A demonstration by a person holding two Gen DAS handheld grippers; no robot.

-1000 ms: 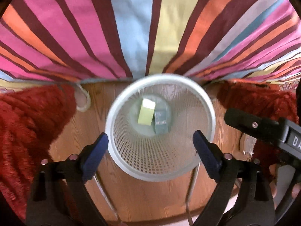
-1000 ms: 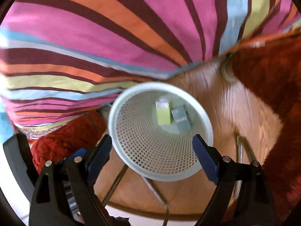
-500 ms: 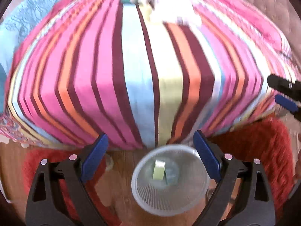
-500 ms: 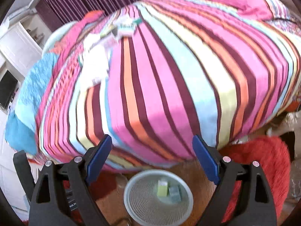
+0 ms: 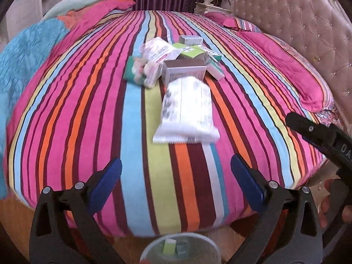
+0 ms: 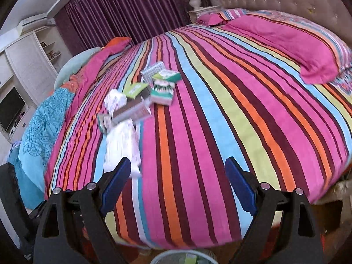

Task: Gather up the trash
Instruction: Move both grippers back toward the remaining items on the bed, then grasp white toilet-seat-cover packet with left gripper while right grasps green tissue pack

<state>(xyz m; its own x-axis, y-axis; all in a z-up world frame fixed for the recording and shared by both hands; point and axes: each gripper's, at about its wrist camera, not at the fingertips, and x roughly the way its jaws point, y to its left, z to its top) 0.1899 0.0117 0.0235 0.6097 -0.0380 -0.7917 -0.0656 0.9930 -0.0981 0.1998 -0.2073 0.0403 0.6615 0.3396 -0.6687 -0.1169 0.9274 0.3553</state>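
Observation:
A heap of trash lies on the striped bedspread [image 5: 136, 121]: a white plastic packet [image 5: 187, 112] nearest me, a grey carton [image 5: 184, 71], green boxes [image 5: 191, 51] and crumpled wrappers [image 5: 154, 50]. The same heap shows in the right wrist view, with the white packet [image 6: 122, 143] and the green boxes [image 6: 164, 88]. My left gripper [image 5: 176, 189] hangs over the bed's near edge with its jaws opening and nothing between them. My right gripper [image 6: 178, 187] stands open and empty too. The white mesh bin [image 5: 180, 252] [image 6: 184, 257] sits below at the bottom edge, with a green box and a grey one inside.
A pink pillow [image 5: 286, 66] and a tufted headboard [image 5: 297, 17] are on the right, a blue blanket [image 5: 24, 50] on the left. Purple curtains [image 6: 114, 11], white shelves and a dark screen [image 6: 11, 107] stand beyond. My right gripper's black body [image 5: 325, 136] and a hand show at the right.
Both grippers have risen from just above the bin and tilted up, so the bed top and the trash heap came into view. The bin slid to the bottom edge. The left jaws widened.

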